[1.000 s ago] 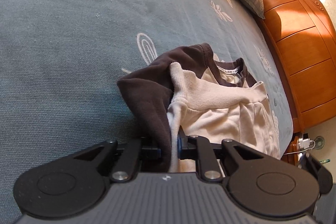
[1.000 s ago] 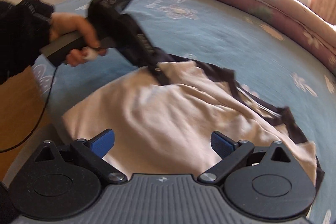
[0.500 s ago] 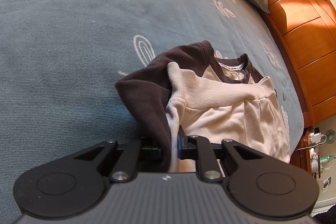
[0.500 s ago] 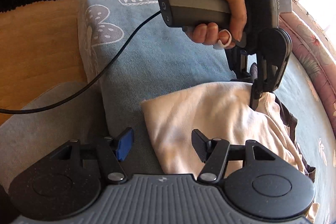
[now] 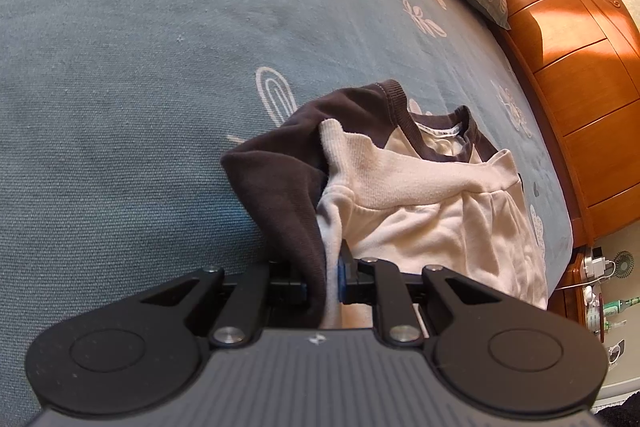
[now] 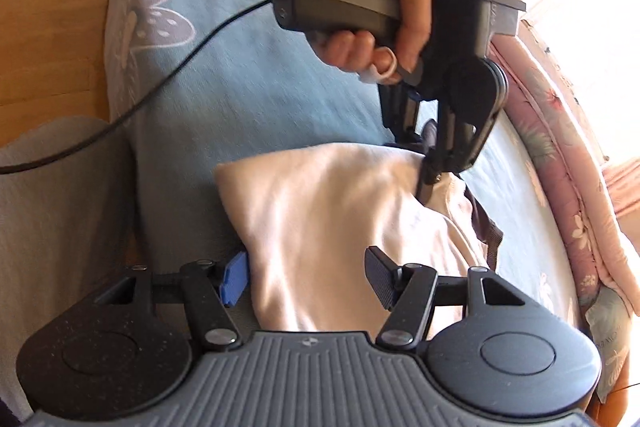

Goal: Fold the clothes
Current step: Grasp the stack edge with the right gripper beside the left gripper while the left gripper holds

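1. Progress: the cream and dark brown sweatshirt [image 5: 420, 195] lies bunched on the blue bed cover [image 5: 140, 87], a dark sleeve [image 5: 280, 187] and the ribbed cream hem doubled over the body. I judge the fold to be partly made at most; the garment is not yet a flat, squared packet, so smoothing and at least 1 more fold look to be left.
2. Left hand-held gripper [image 5: 324, 279]: its jaws are nearly together and clamp a pinch of dark and cream cloth. In the right wrist view the same tool [image 6: 430, 179] sits at 1 o'clock, the person's hand [image 6: 384, 27] round its handle, the cloth pulled up to it.
3. Right hand-held gripper [image 6: 308, 281]: the jaws stand apart. The cream edge of the sweatshirt lies between them, close to the blue pad [image 6: 234, 277] at 9 o'clock and clear of the black pad [image 6: 378, 279] at 3 o'clock. Nothing is gripped yet.
4. Position: the sweatshirt runs from the right gripper's mouth up toward 1 o'clock, near the bed's edge.
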Demonstrator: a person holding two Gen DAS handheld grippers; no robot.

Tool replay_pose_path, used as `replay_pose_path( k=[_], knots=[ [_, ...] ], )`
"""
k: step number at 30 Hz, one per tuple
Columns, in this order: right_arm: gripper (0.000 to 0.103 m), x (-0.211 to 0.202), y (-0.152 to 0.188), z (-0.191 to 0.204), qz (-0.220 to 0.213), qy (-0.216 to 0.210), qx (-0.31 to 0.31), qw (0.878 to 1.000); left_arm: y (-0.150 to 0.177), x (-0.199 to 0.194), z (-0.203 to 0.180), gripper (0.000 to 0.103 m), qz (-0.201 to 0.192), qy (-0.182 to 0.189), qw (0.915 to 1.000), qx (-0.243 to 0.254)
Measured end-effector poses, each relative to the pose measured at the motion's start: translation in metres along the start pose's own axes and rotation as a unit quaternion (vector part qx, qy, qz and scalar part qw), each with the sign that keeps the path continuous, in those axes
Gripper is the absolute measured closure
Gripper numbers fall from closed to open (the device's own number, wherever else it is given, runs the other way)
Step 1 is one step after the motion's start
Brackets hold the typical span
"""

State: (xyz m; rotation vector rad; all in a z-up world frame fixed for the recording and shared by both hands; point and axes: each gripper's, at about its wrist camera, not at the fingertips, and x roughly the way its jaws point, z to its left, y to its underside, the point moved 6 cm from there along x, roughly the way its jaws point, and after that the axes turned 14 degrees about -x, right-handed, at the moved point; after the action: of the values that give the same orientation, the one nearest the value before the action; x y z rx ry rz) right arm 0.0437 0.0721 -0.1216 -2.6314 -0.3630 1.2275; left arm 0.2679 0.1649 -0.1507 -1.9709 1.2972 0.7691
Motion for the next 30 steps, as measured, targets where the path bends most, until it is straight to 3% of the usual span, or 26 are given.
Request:
replay_pose_path(
  k=[5, 11, 18, 22, 29, 30],
  knots=[
    [0.037, 0.009, -0.022, 0.009, -0.005, 0.035, -0.024, 0.999, -0.001, 0.0, 0.002, 0.086, 0.003, 0.005, 1.0, -0.008],
    [0.037, -0.005, 0.001, 0.018, 0.007, 0.06, -0.016, 0.998, -0.001, 0.0, 0.003, 0.086, 0.004, 0.012, 0.9998, -0.015],
    [0.038, 0.01, -0.02, 0.018, 0.008, 0.088, -0.029, 0.996, -0.002, 0.0, 0.004, 0.086, 0.002, 0.012, 0.9996, -0.024],
    [0.039, 0.001, -0.012, 0.028, 0.015, 0.109, -0.027, 0.994, -0.002, 0.0, 0.004, 0.086, 0.001, 0.013, 0.9996, -0.026],
    [0.039, 0.025, -0.019, 0.022, 0.01, 0.151, -0.058, 0.987, -0.002, 0.0, 0.004, 0.086, 0.002, 0.01, 0.9995, -0.029],
    [0.045, 0.025, -0.018, 0.027, 0.01, 0.16, -0.069, 0.985, -0.002, 0.0, 0.004, 0.086, 0.001, 0.01, 0.9995, -0.03]
  ],
)
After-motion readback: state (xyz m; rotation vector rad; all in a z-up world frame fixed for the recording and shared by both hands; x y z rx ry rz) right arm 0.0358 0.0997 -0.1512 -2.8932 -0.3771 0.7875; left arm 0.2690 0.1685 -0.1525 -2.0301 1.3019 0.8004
